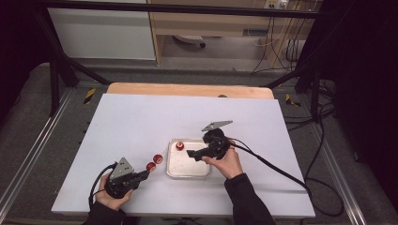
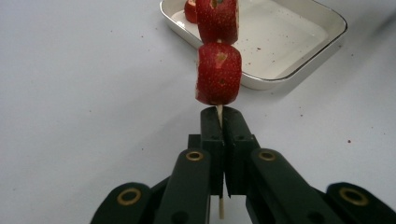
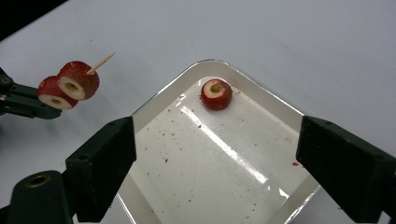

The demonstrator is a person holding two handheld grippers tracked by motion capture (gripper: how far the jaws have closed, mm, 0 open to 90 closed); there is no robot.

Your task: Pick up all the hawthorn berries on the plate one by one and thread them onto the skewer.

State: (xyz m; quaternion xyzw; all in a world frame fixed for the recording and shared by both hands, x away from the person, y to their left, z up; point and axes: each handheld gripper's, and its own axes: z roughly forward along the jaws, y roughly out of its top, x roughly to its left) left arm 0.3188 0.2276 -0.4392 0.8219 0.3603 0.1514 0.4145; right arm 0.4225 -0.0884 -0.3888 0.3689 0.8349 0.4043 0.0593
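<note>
1. Skewering looks about two-thirds done, as I judge it: two red fruit pieces sit on the wooden skewer (image 2: 219, 114) and one loose piece (image 3: 216, 94) waits in the metal tray (image 3: 261, 100)

2. White table (image 1: 141, 122) (the largest thing here) carries the tray near its middle; in the high view the skewer hangs just left of the tray, above the bare table

3. Right gripper (image 3: 217, 163) hovers over the tray with its jaws wide apart and nothing between them; the loose piece lies at the tray's far corner, beyond the jaws, untouched

4. Left gripper (image 2: 219, 122) has its jaws pressed together on the skewer's blunt end, holding it out toward the tray

5. Near fruit piece (image 2: 218, 73) sits just past the jaw tips, and the far fruit piece (image 2: 217, 21) is right beyond it

6. What is left, by my reading: pick up the last piece and push it onto the point

7. Left gripper view gives the grip on the stick itself, which the high view is too small to show

8. Right gripper view alone gives the bare skewer tip (image 3: 103, 60) poking past the far piece, plus the red specks scattered on the tray floor
</note>
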